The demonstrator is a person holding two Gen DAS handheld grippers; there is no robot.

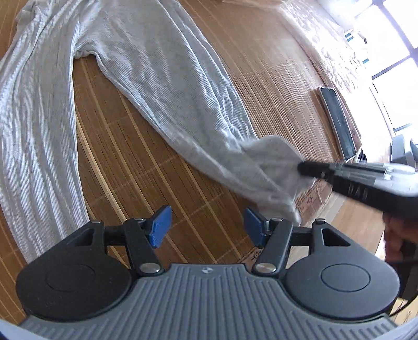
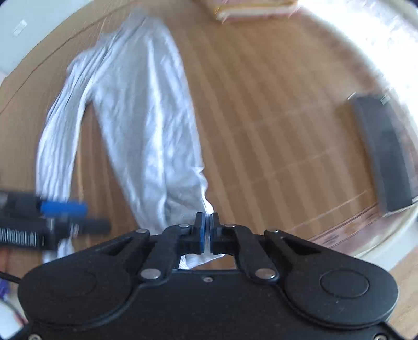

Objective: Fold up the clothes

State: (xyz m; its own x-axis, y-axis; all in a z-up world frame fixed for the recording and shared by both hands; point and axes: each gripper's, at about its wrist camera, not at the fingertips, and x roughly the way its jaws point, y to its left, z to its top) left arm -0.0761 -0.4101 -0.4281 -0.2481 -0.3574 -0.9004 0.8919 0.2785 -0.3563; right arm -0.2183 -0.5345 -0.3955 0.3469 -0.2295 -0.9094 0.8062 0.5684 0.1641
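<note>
Light grey ribbed trousers (image 1: 156, 78) lie spread on a bamboo mat (image 1: 261, 86), both legs running toward me. My left gripper (image 1: 207, 225) is open, its blue pads wide apart above bare mat between the two leg ends, touching no cloth. My right gripper (image 1: 303, 167) comes in from the right and pinches the hem of the right leg, lifting that corner off the mat. In the blurred right wrist view the right gripper (image 2: 207, 225) is shut on a thin fold of the trousers (image 2: 141, 117), and the left gripper (image 2: 83, 217) shows at the left edge.
A dark flat phone-like device (image 1: 339, 123) (image 2: 386, 154) lies on the mat's right side. White quilted bedding (image 1: 326, 44) borders the mat beyond it. A folded stack of cloth (image 2: 250, 9) sits at the far end. A hand (image 1: 397, 235) holds the right gripper.
</note>
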